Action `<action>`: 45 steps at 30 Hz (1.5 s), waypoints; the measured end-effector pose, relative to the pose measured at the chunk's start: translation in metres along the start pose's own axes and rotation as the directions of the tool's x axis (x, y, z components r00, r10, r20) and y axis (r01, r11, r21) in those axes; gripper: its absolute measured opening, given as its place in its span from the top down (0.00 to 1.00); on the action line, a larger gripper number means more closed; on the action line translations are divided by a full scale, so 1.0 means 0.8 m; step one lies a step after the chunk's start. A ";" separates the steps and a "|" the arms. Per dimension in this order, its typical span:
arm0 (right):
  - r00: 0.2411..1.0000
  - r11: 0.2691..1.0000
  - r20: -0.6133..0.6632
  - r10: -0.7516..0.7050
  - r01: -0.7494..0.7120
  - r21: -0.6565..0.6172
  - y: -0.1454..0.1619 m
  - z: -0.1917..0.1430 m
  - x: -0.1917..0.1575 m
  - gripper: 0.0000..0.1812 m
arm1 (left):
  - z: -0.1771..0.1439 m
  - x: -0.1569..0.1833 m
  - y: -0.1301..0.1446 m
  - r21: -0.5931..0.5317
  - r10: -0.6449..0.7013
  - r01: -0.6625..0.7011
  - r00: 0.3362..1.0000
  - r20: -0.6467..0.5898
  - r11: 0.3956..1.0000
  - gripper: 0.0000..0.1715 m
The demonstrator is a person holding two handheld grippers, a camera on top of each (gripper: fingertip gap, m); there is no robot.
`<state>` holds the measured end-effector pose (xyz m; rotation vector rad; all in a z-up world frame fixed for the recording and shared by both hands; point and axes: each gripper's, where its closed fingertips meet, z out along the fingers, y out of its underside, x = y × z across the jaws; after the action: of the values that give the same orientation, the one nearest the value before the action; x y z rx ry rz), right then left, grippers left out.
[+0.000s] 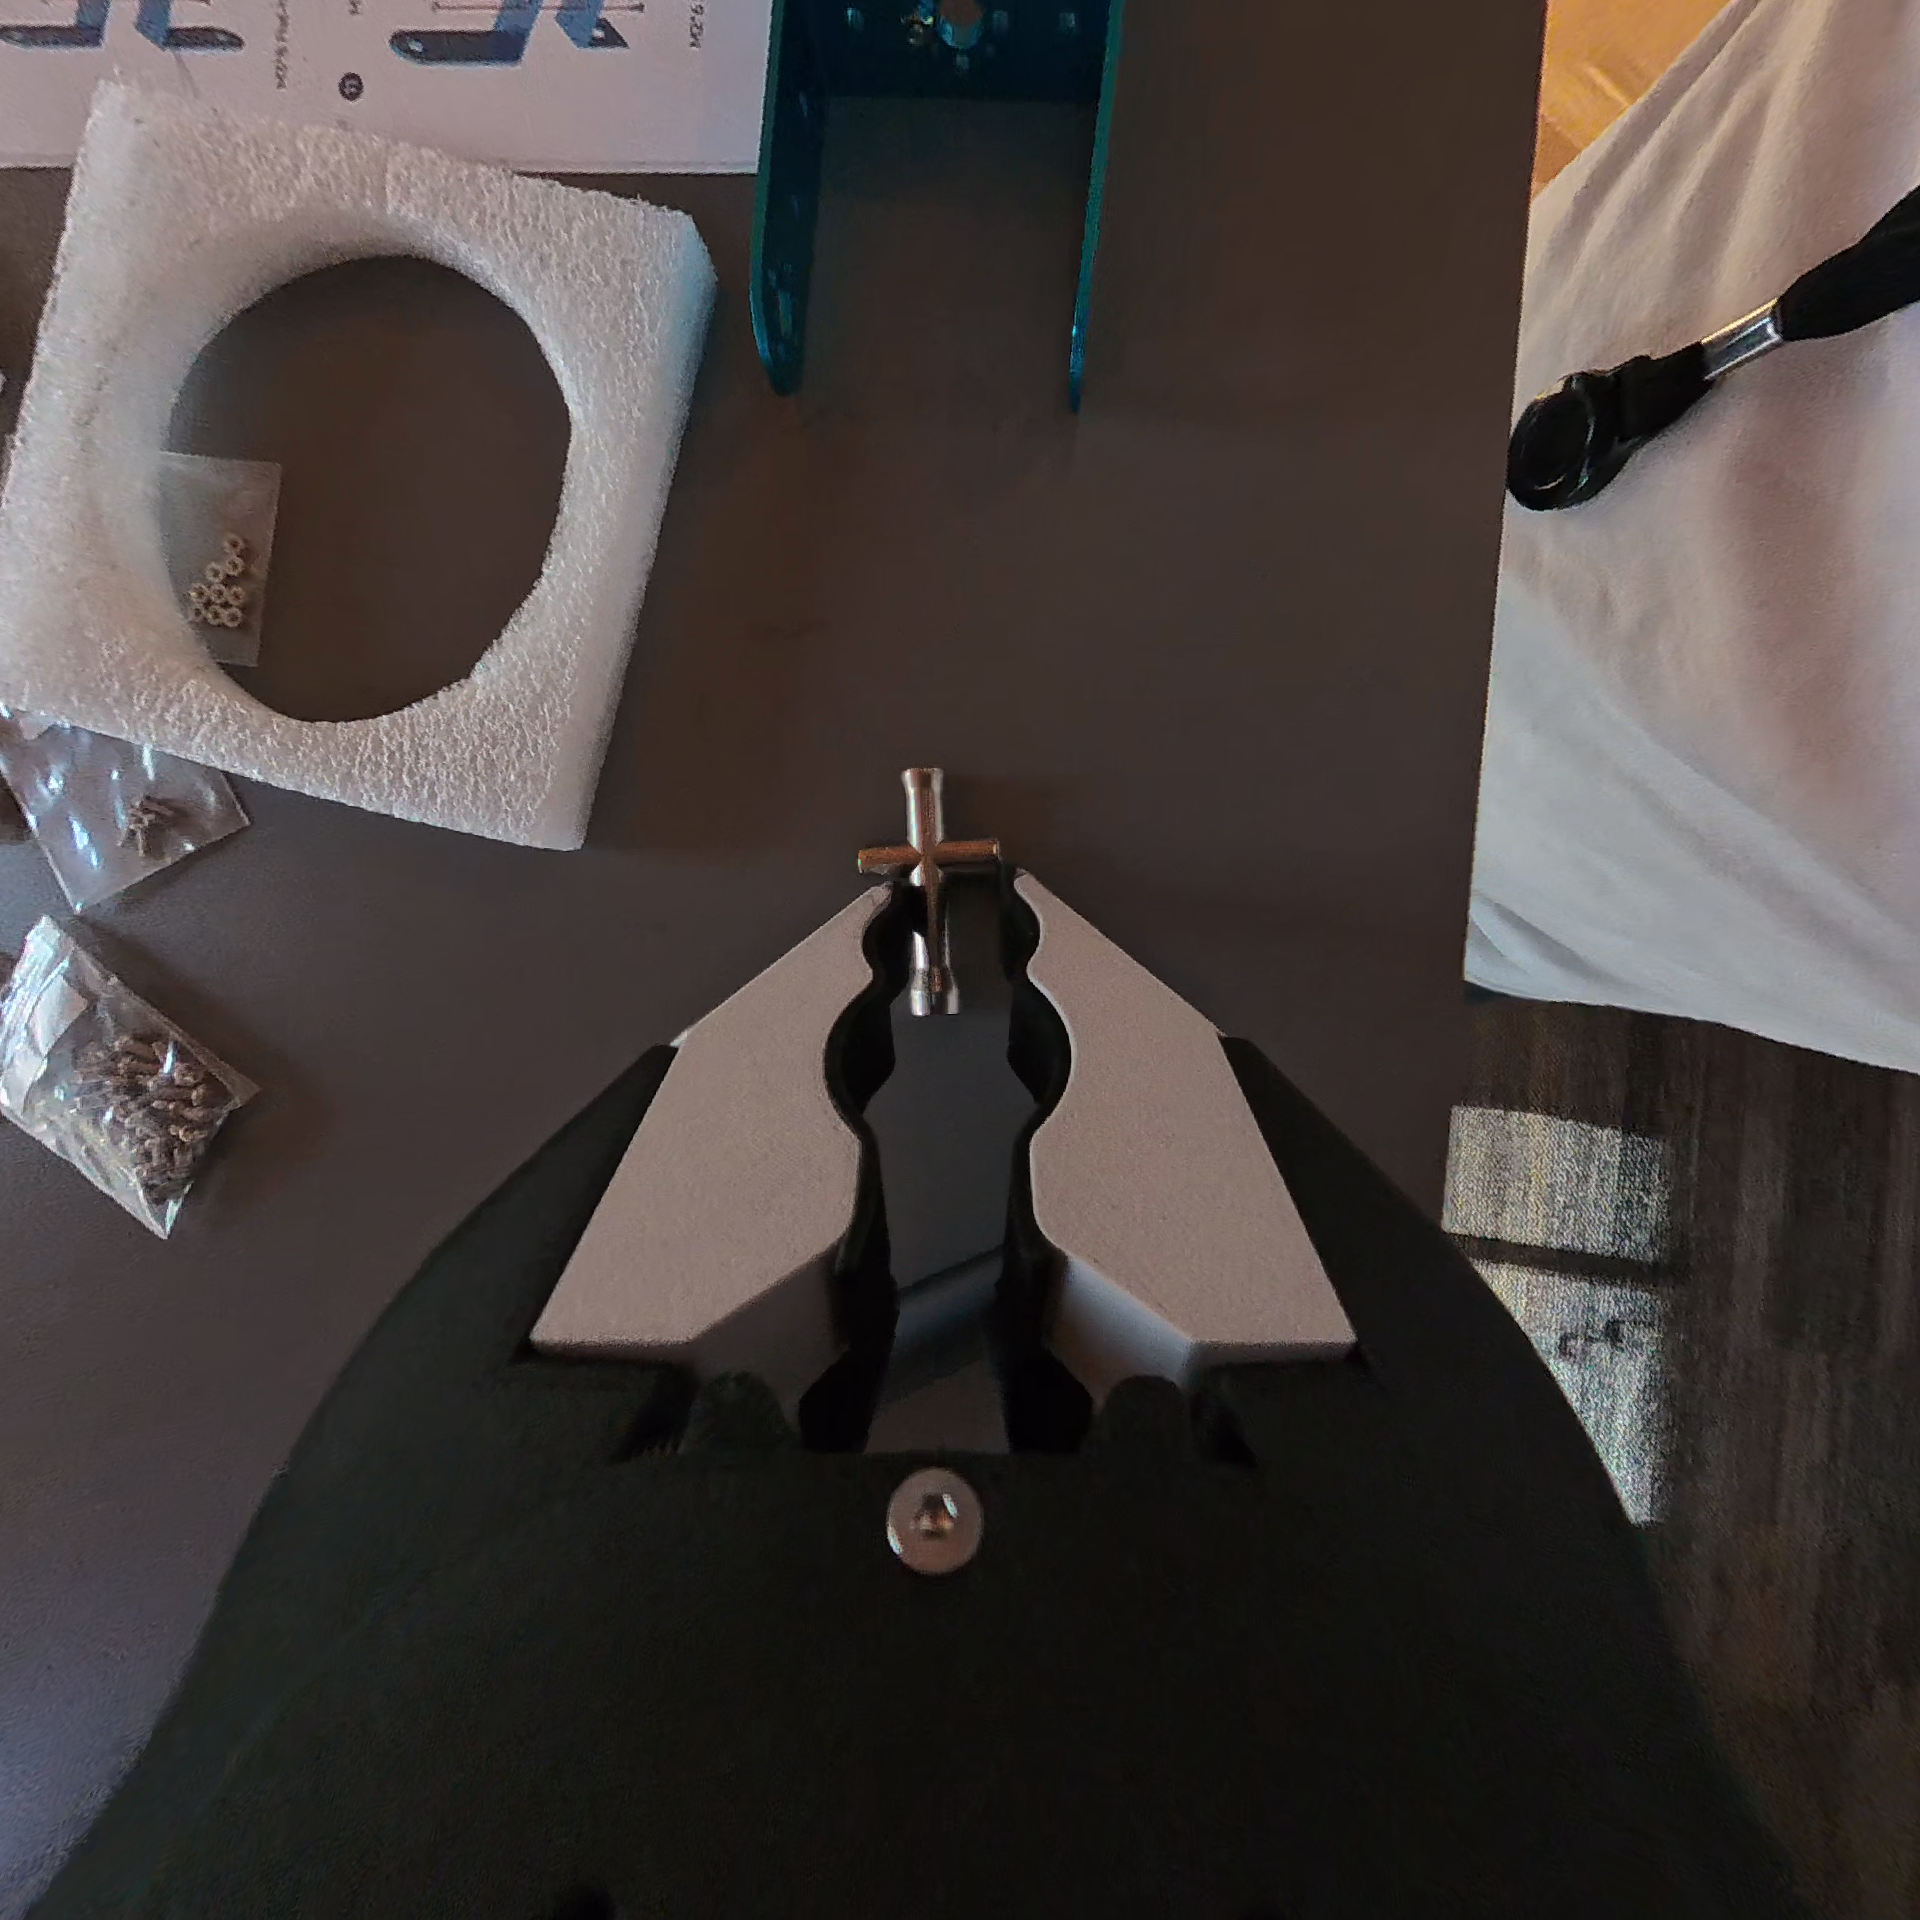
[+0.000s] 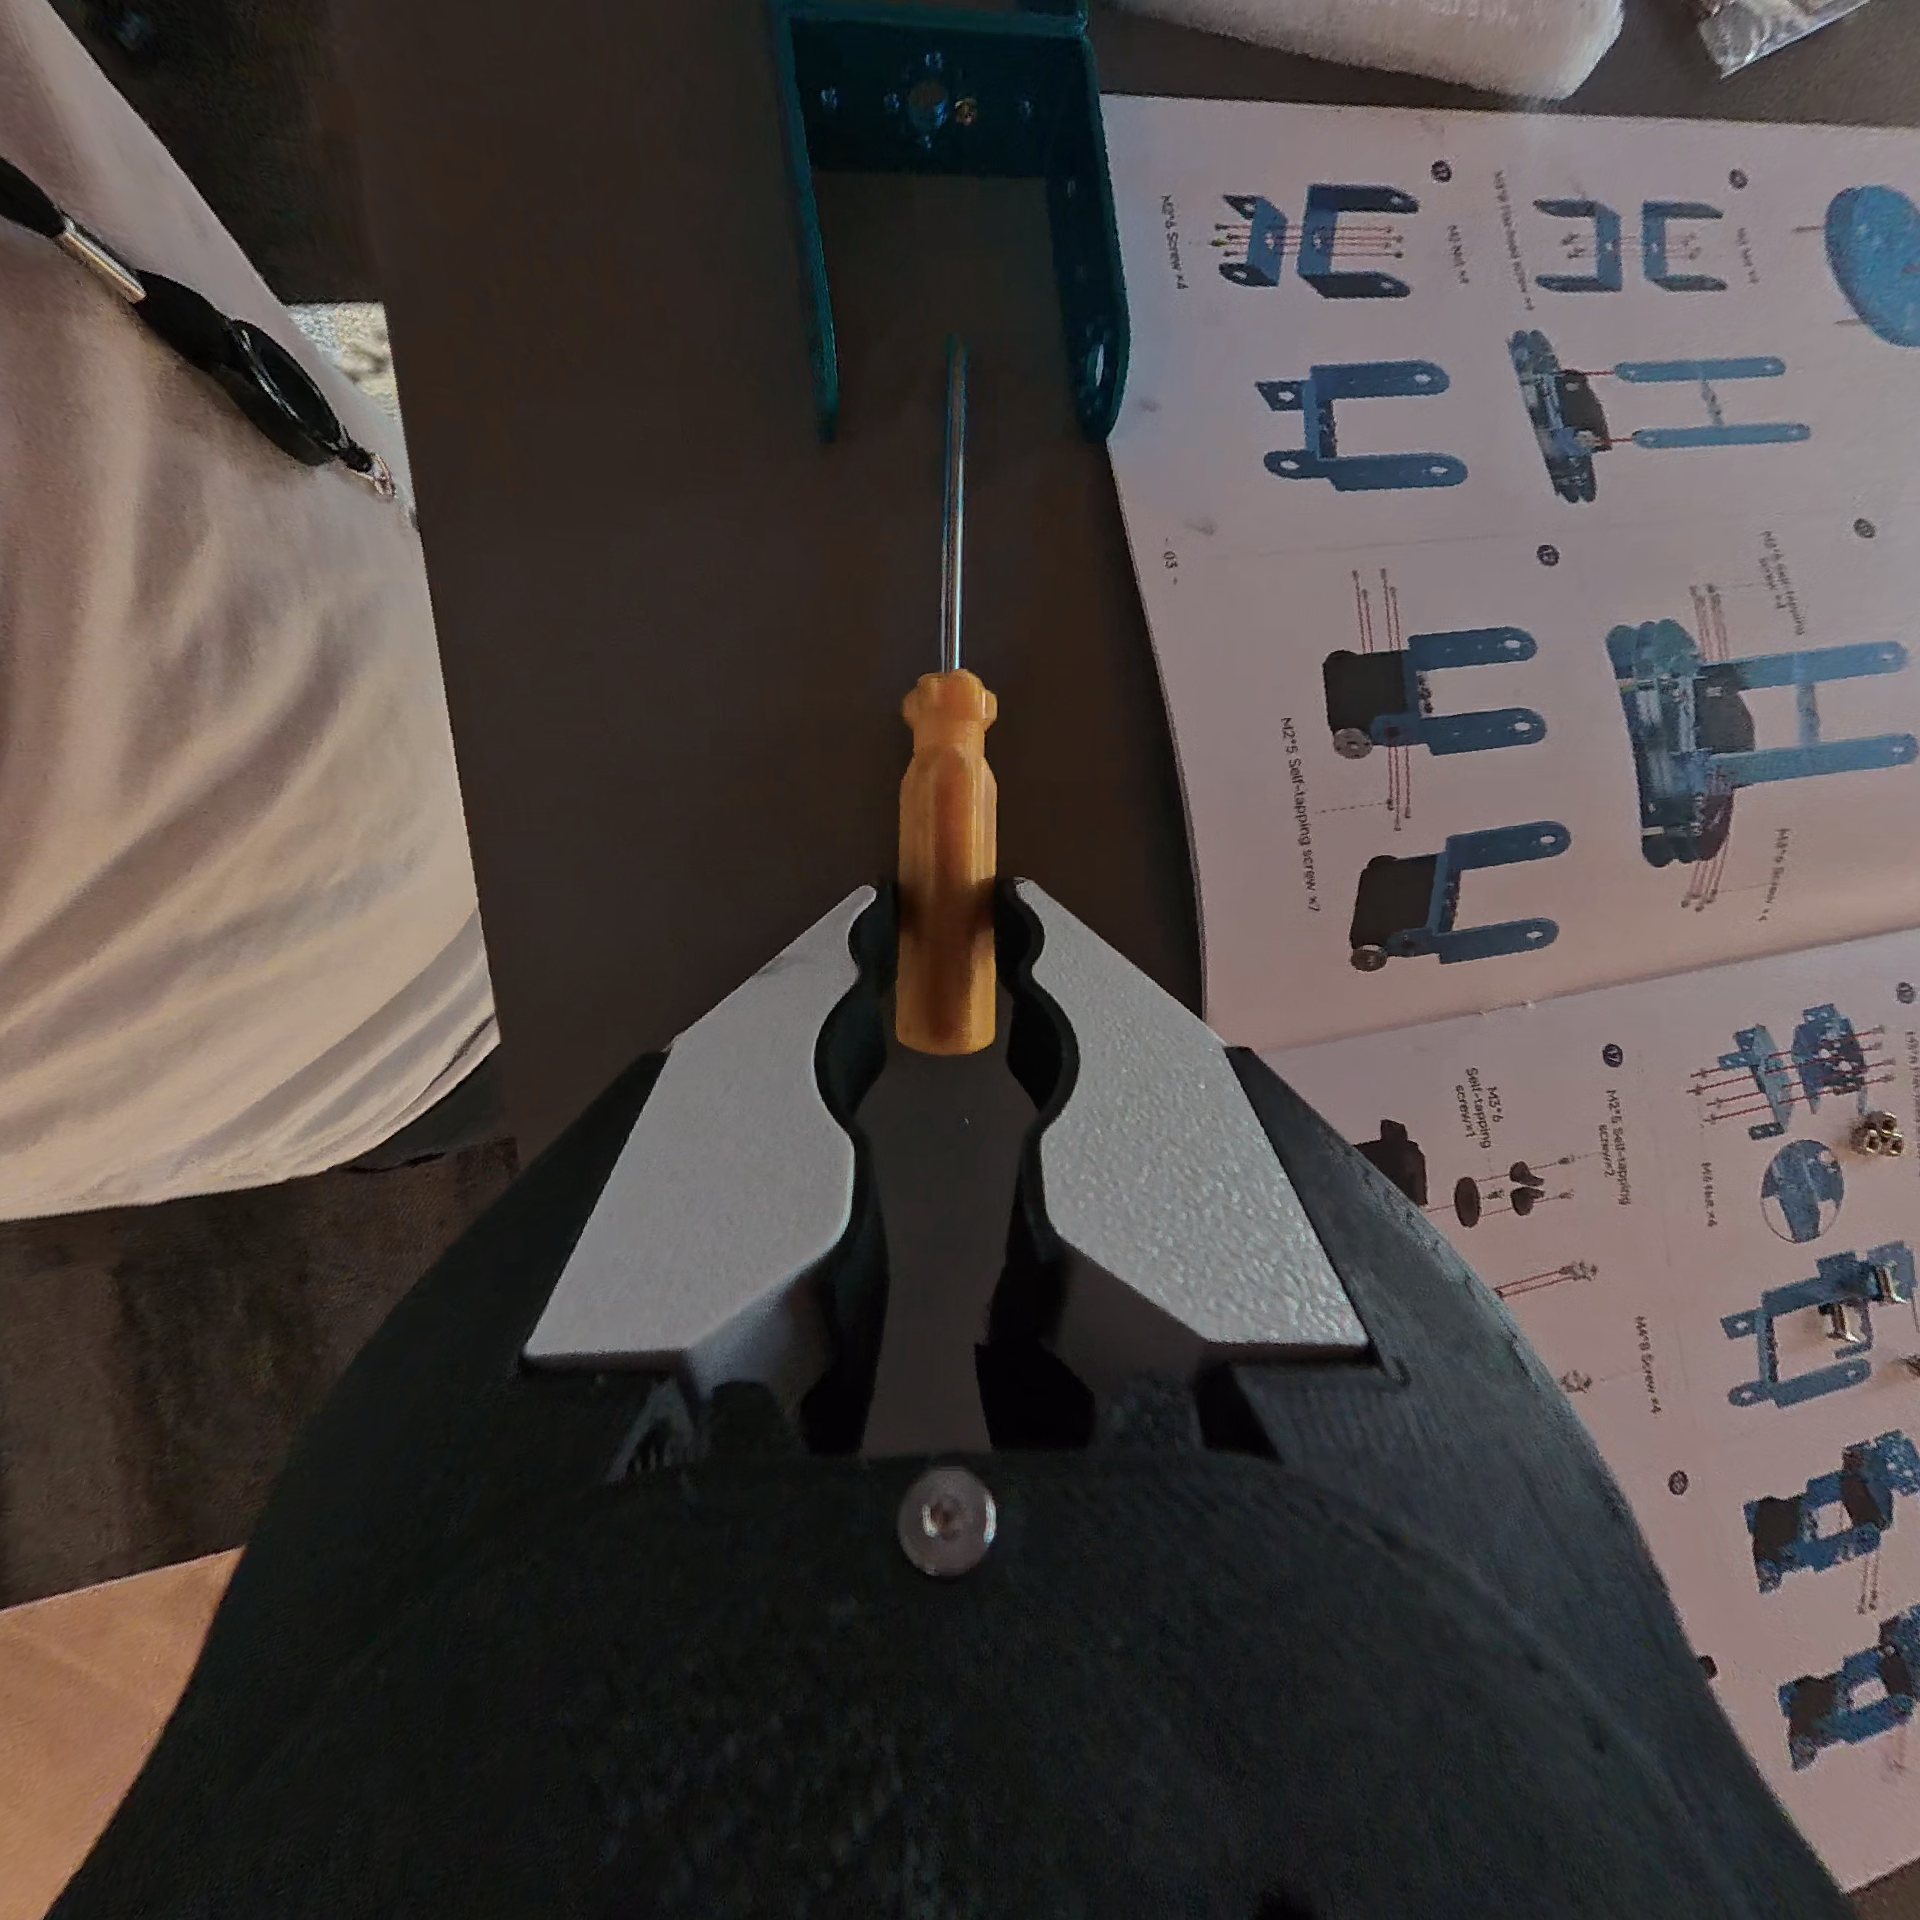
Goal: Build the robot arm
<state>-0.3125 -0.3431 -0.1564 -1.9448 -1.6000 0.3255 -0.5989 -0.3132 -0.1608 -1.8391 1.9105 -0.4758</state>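
My left gripper is shut on a small silver cross-shaped socket wrench, held between the fingertips above the dark brown table. A teal U-shaped metal bracket stands ahead of it. My right gripper is shut on an orange-handled screwdriver. Its thin metal shaft points forward, with the tip between the arms of the teal bracket, near the bracket's drilled back plate.
A white foam square with a round hole lies left, with a small bag of nuts in the hole. Clear bags of screws lie near it. A printed assembly sheet lies right. A person in white clothing stands at the table edge.
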 end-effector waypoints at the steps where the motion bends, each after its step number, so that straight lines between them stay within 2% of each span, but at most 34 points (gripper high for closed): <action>1: 0.999 1.000 -0.030 -0.013 0.013 0.011 -0.001 0.000 0.001 0.90 | -0.001 0.000 0.001 -0.007 -0.008 0.009 1.000 0.012 1.000 0.92; 2: 0.998 0.999 -0.063 -0.030 0.031 0.016 -0.001 -0.001 0.001 0.90 | -0.002 0.000 0.001 -0.011 -0.011 0.011 1.000 0.024 1.000 0.97; 5: 0.990 0.998 -0.123 -0.063 0.066 0.016 -0.002 -0.003 -0.001 0.90 | -0.002 0.000 0.002 -0.015 -0.008 0.009 0.998 0.057 1.000 0.96; 9: 0.988 0.996 -0.131 -0.077 0.081 0.030 -0.002 -0.004 -0.003 0.90 | -0.001 -0.004 0.002 -0.005 -0.029 0.030 0.995 0.092 1.000 0.96; 13: 0.989 0.995 -0.126 -0.079 0.085 0.044 -0.005 -0.002 -0.001 0.90 | 0.005 -0.001 -0.008 0.063 -0.051 0.046 0.996 0.079 0.997 0.96; 17: 0.983 0.992 -0.154 -0.103 0.112 0.050 -0.010 -0.006 0.007 0.90 | 0.010 -0.003 -0.016 0.030 -0.069 0.067 0.994 0.086 0.997 0.96; 22: 0.960 0.978 -0.216 -0.180 0.197 0.062 -0.028 -0.017 0.016 0.90 | 0.008 0.002 -0.066 0.112 -0.068 0.064 0.997 0.035 0.992 0.97; 27: 0.950 0.967 -0.218 -0.221 0.243 0.076 -0.034 -0.009 0.017 0.90 | 0.017 -0.007 -0.096 0.083 0.058 -0.059 0.998 0.021 0.995 0.97; 32: 0.961 0.969 -0.188 -0.205 0.226 0.099 -0.031 0.000 0.021 0.90 | 0.042 -0.008 -0.118 0.066 0.101 -0.096 0.993 -0.065 0.993 0.97; 37: 0.962 0.969 -0.175 -0.208 0.227 0.097 -0.034 0.003 0.021 0.90 | 0.062 -0.011 -0.122 0.017 0.149 -0.148 0.987 -0.063 0.989 0.97; 45: 0.962 0.968 -0.166 -0.219 0.236 0.088 -0.032 0.008 0.021 0.90 | 0.076 -0.011 -0.129 0.032 0.158 -0.156 0.985 -0.065 0.987 0.97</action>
<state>-0.3329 -0.3229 -0.1438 -1.6438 -1.6483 0.1586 -0.4792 -0.3069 -0.1561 -1.6587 2.0648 -0.5137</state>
